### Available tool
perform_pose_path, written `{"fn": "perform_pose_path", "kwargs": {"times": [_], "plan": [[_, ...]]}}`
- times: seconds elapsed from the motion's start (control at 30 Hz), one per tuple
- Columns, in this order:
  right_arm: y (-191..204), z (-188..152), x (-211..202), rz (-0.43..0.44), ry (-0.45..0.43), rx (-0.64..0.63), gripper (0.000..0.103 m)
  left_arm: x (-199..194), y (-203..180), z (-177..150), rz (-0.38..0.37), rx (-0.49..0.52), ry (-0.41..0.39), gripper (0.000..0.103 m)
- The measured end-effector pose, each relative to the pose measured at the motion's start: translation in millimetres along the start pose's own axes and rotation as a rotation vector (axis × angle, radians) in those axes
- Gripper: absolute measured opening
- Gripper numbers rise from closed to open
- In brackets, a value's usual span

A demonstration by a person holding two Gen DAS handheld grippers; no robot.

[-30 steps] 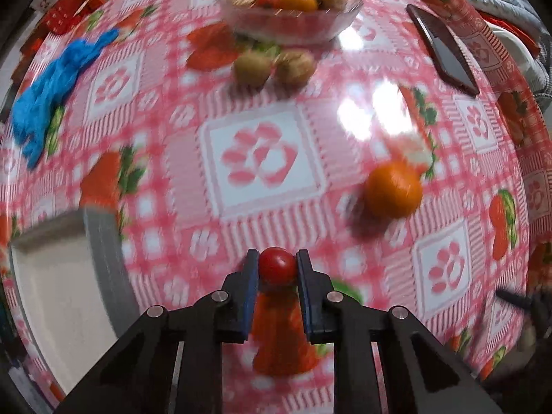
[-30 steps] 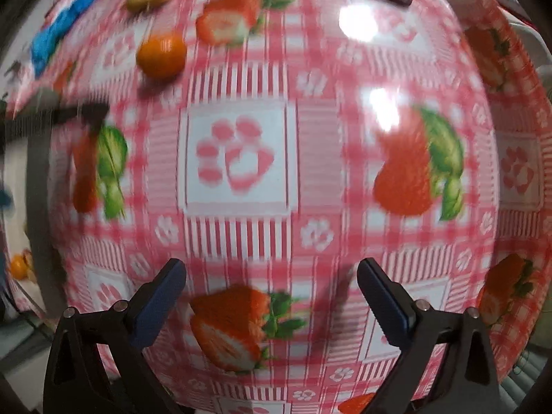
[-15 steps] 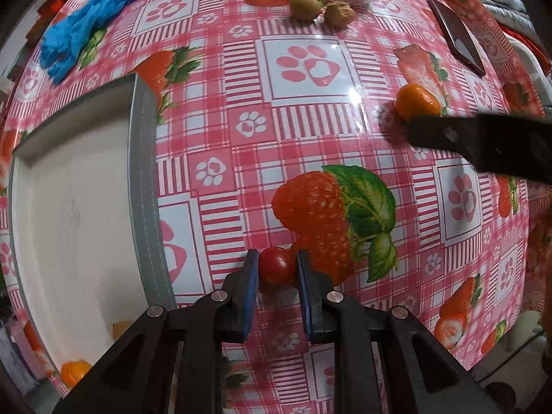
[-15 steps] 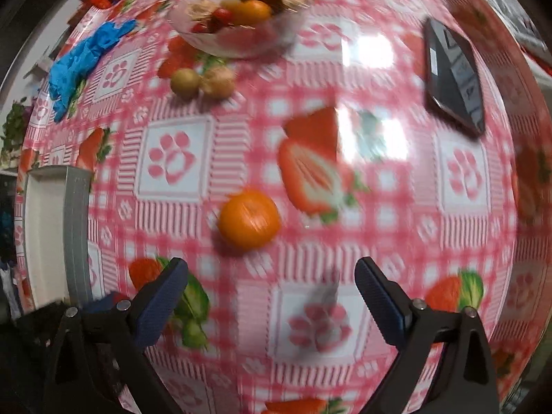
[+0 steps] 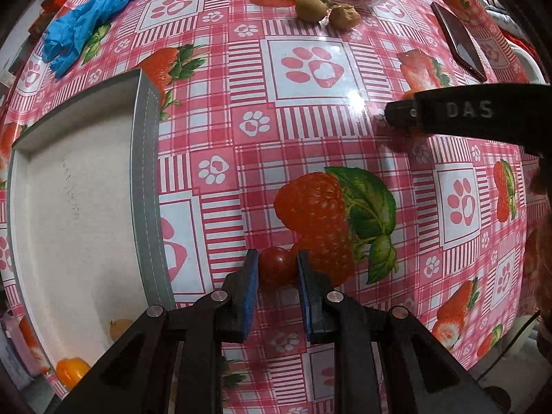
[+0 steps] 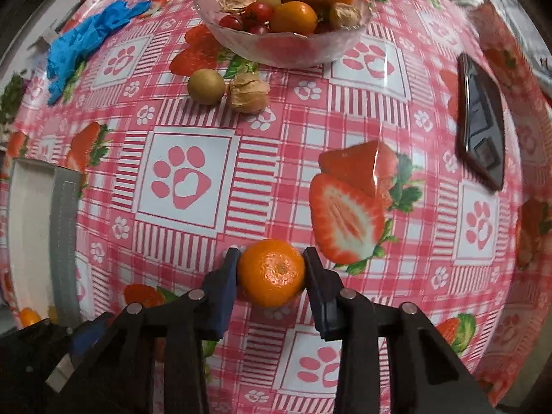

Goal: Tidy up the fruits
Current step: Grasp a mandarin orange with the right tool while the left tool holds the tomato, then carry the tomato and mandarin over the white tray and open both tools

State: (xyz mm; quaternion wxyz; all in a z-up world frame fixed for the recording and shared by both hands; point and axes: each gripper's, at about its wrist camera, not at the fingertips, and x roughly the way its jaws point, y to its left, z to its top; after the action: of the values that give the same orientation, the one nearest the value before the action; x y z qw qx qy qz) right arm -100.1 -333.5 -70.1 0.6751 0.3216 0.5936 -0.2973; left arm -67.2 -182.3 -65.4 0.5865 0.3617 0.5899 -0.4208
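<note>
My left gripper [image 5: 276, 259] is shut on a small red cherry tomato [image 5: 276, 272], held just above the tablecloth to the right of the grey-walled white tray [image 5: 145, 172]. The tray has two orange fruits in its near corner [image 5: 70, 372]. My right gripper [image 6: 272, 258] points down over a tangerine [image 6: 271, 272] that sits on the cloth. Its jaws are closing, and both pads touch the fruit's sides. In the left wrist view the right gripper [image 5: 465, 114] shows as a black bar at the right, hiding most of the tangerine.
A glass bowl [image 6: 286, 48] of mixed fruit stands at the far side. A round green fruit [image 6: 206, 86] and a husked physalis [image 6: 249, 91] lie in front of it. A dark phone [image 6: 481, 127] lies at the right, a blue glove [image 6: 82, 41] at the far left.
The left gripper carried the tomato across to beside the tray, then held still. The right gripper travelled to the tangerine and drew its wide jaws in around it.
</note>
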Motion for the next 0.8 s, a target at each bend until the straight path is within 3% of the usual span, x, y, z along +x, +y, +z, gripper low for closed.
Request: {"fn": "perform_pose_path", "kwargs": {"times": [0.4, 0.8], "plan": [[-26, -107, -9, 0.058, 0.069, 0.053, 0.040, 0, -11, -8, 0.011, 0.025, 0.009, 0.023], [-37, -194, -15, 0.085, 0.118, 0.122, 0.040, 0, -23, -61, -0.023, 0.071, 0.063, 0.023]]}}
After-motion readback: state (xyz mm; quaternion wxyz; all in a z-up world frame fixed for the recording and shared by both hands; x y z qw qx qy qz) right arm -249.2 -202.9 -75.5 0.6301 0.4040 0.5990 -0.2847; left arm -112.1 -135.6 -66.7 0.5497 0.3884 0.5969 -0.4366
